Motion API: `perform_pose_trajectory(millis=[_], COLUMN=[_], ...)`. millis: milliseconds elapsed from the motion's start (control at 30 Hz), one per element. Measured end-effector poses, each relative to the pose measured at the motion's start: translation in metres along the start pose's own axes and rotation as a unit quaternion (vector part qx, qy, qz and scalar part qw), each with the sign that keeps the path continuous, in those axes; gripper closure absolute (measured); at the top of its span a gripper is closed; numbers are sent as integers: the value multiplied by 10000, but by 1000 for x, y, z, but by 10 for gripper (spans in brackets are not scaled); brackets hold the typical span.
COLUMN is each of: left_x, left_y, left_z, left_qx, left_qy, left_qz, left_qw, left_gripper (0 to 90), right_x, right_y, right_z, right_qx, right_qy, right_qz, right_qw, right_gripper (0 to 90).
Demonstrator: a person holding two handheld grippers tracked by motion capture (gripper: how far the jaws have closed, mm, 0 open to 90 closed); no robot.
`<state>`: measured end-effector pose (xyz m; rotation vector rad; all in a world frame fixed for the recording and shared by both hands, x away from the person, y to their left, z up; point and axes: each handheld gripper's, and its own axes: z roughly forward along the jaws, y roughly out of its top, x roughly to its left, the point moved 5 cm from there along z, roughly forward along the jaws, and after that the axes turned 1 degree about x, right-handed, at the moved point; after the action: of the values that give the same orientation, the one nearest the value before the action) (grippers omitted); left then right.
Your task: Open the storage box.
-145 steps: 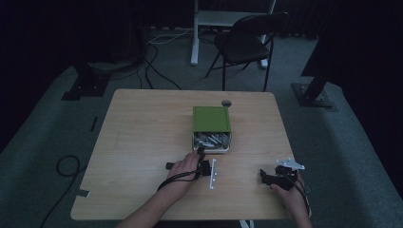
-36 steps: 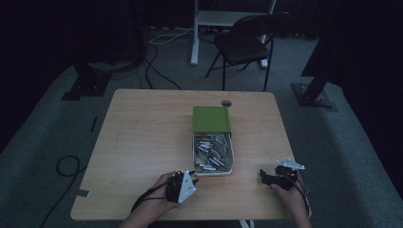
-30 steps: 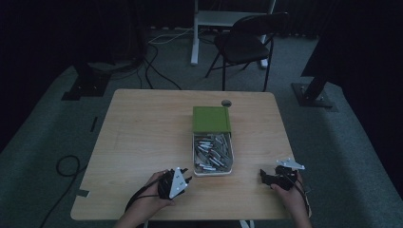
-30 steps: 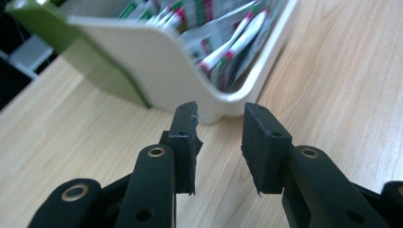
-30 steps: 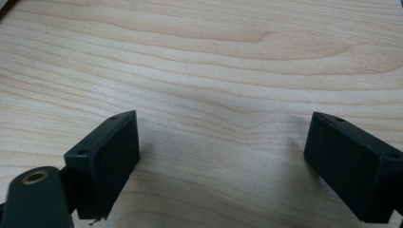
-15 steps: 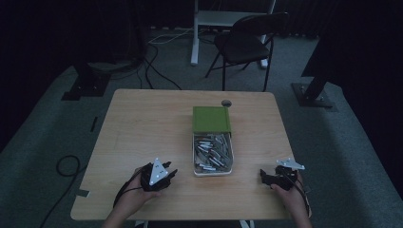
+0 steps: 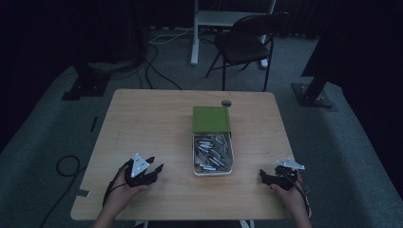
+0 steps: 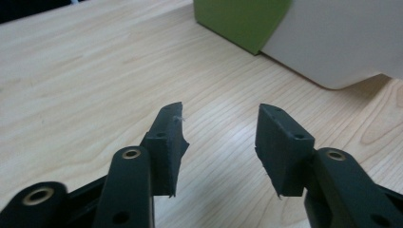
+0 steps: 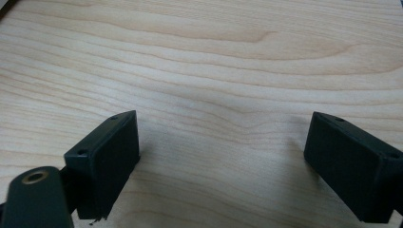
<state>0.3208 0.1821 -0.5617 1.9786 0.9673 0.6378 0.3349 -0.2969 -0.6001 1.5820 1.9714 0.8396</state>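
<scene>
In the high view, the left gripper (image 7: 151,171) sits at the lower left of the frame, held in the person's left hand (image 7: 122,194) low over the wooden table (image 7: 142,118), near its front edge. In the left gripper view its jaws stand spread with bare wood between them and nothing held; the green lid (image 8: 237,19) and a pale wall of the box (image 8: 342,42) fill the upper right of that frame.

At the centre of the high view lies the white box (image 7: 212,169), open and full of small grey metal pieces (image 7: 214,151); its green lid (image 7: 211,119) lies flat just above it, touching its far end. A small dark round hole (image 7: 226,102) marks the table above the lid.

At the lower right, the right gripper (image 7: 264,176) rests near the front edge in the right hand (image 7: 293,199), well apart from the box. In the right gripper view its jaws are spread wide over bare wood grain (image 9: 214,71), gripping nothing.

At the top of the high view a dark folding chair (image 7: 247,42) stands on the grey floor.
</scene>
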Motion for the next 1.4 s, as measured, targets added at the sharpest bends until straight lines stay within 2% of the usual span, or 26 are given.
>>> perform_pose_trajectory(millis=[167,267,433,533,633,667,700,767,867,1000,1133,1200,1400], left_x=[9,16,25,30,36,44,48,56,65,70,68,67,67], left_y=[-2,-4,-12,-15,-17,-17,-18,-20,-26,-32,-37,-41,-47], left_z=[-1,-3,-3,-4,-5,-7,-9,-11,-14,-16,-15,-14,-13], left_qx=[-44,-76,-17,34,-4,-47,-50,-69,103,311,579,721,915], left_qy=[62,129,191,219,342,559,671,861,1088,1171,1046,1057,1062], left_qz=[-261,-514,-631,-726,-798,-909,-1042,-1269,-1292,-1386,-1417,-1426,-1558], left_qw=[9996,9986,9978,9971,9962,9943,9923,9881,9856,9829,9827,9815,9778], left_gripper=[452,404,323,249,159,159,103,96,17,17,17,17,17], right_x=[0,0,0,0,0,0,0,0,0,0,0,0,0], right_y=[0,0,0,0,0,0,1,1,1,1,1,1,1], right_z=[0,0,0,0,0,0,1,1,1,1,1,1,1], right_qx=[0,0,0,2,-1,2,1,1,3,-2,-2,-2,-2], right_qy=[0,1,1,-1,-2,-3,-8,-10,-13,-12,-12,-13,-13], right_qz=[-1,0,0,-2,-4,0,5,4,6,7,8,7,8], right_qw=[10000,10000,10000,10000,10000,10000,10000,10000,10000,10000,10000,10000,10000], right_gripper=[110,110,109,109,109,109,109,109,109,109,109,109,109])
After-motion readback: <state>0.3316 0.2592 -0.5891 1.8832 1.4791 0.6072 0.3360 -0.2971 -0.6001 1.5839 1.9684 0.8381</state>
